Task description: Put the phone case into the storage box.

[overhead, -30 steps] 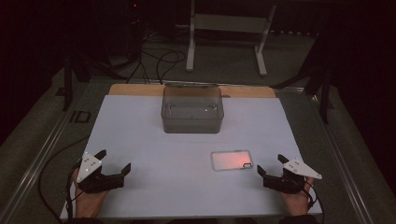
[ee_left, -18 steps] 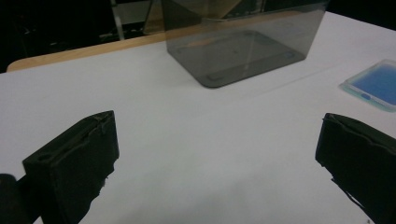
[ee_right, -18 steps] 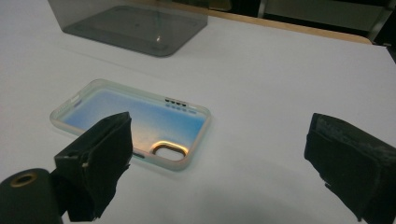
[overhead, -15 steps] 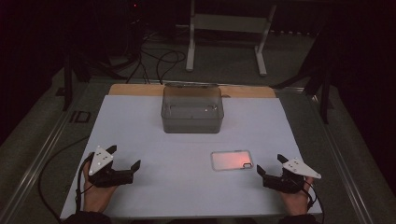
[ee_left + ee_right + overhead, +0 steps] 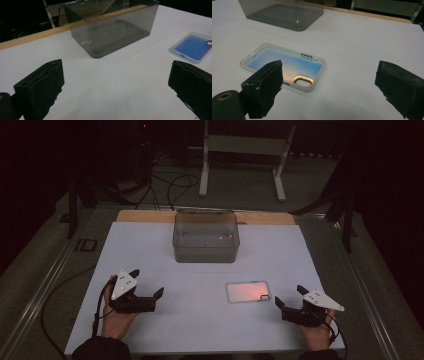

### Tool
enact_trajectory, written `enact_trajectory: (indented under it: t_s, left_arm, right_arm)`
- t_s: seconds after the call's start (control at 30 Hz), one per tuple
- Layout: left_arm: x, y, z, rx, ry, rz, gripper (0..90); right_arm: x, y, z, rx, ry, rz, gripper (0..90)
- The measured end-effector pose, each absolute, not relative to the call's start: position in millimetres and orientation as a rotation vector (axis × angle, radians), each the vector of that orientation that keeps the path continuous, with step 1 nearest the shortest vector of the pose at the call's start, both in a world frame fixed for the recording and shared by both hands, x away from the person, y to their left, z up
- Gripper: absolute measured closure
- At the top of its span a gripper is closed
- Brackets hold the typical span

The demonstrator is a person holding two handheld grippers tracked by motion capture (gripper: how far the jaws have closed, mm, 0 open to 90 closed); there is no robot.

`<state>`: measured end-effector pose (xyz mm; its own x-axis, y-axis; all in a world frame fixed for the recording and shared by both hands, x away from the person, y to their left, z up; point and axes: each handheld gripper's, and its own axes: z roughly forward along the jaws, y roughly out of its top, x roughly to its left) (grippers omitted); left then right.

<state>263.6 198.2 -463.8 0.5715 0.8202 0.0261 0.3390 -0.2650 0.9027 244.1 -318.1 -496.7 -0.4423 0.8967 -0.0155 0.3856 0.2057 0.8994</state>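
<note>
**Both grippers open, phone case flat on table**

My left gripper [image 5: 148, 283] hovers low over the white table [image 5: 200, 320], jaws wide apart, nothing btwn them. My right gripper [image 5: 289, 296] sits just beside the phone case [image 5: 248, 291], jaws also spread, empty. Case lies flat, near right gripper, well apart from the smoky clear box [image 5: 205, 236] at the far side.

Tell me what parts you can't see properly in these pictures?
- Clear box: its top is cut off by the left gripper view's upper edge.
- Phone case: its near corner hides behind the right tongs in the right gripper view.
- Phone case's true colour: pink from above, blue up close.
</note>
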Motion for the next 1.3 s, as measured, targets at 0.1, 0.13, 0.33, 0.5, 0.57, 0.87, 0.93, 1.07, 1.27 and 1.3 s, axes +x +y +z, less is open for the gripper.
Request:
enact_trajectory:
  t_s: [0.1,0.13,0.33,0.5,0.57,0.87,0.93,1.07,1.27,1.3]
  left_arm:
    - [266.4,193.5,-463.6,1.848,0.934,0.632,1.0]
    - [267.3,192.2,-463.5,1.849,0.931,0.633,0.7]
    - [274.3,184.0,-461.7,1.851,0.917,0.637,0.3]
    - [281.5,174.5,-459.5,1.876,0.888,0.636,0.3]
    - [284.0,170.3,-457.7,1.886,0.873,0.638,0.3]
    - [296.7,152.7,-450.5,1.915,0.823,0.631,0.4]
    - [299.4,149.6,-449.3,1.912,0.818,0.630,0.4]
    - [305.3,143.0,-447.2,1.918,0.807,0.627,0.4]
    - [314.7,130.4,-447.6,1.940,0.782,0.611,0.4]
    - [316.2,128.4,-447.7,1.943,0.779,0.612,0.4]
  right_arm:
    - [244.0,-318.1,-496.6,1.185,1.931,1.198,7.9]
    - [244.1,-318.0,-496.6,1.182,1.931,1.198,7.8]
    - [242.7,-316.7,-494.4,1.169,1.923,1.223,7.8]
    - [243.2,-315.6,-495.0,1.167,1.925,1.219,7.8]
    - [243.2,-315.8,-495.1,1.168,1.925,1.219,7.8]
    - [243.6,-315.8,-495.5,1.164,1.934,1.219,7.8]
    - [243.5,-315.5,-495.5,1.164,1.932,1.217,7.8]
    - [243.4,-315.9,-495.3,1.161,1.932,1.221,7.8]
    - [243.2,-315.8,-495.2,1.155,1.933,1.221,7.8]
    - [243.2,-315.9,-495.1,1.157,1.932,1.221,7.8]
